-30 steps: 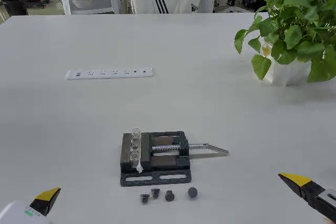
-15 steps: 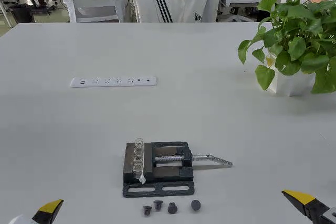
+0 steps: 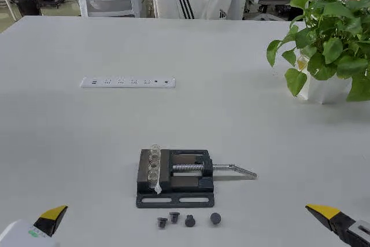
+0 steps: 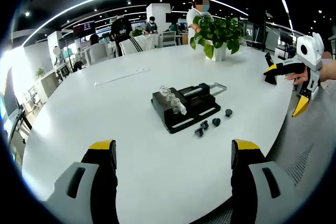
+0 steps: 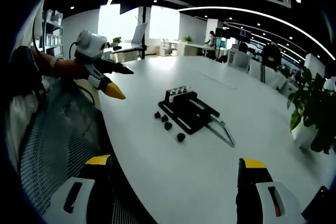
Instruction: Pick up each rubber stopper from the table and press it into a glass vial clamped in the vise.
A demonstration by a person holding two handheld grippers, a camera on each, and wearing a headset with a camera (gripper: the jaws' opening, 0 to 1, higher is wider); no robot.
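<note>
A power strip (image 3: 128, 82) and a plant (image 3: 329, 33) sit well behind the vise (image 3: 175, 179) holding the vials (image 3: 154, 163). 4 stoppers (image 3: 189, 220) lie just in front. Left gripper (image 4: 173, 148) and right gripper (image 5: 175, 162) still keep jaws wide apart.

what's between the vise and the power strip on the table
Nothing. In the head view, the stretch of table between the vise and the power strip is bare.

- We see a white worktop (image 3: 69, 143) carrying a dark vise (image 3: 175, 201).
- Four rubber stoppers (image 3: 190, 220) lie in a row just before the vise.
- A power strip (image 3: 128, 82) and a potted plant (image 3: 332, 44) sit farther back.
</note>
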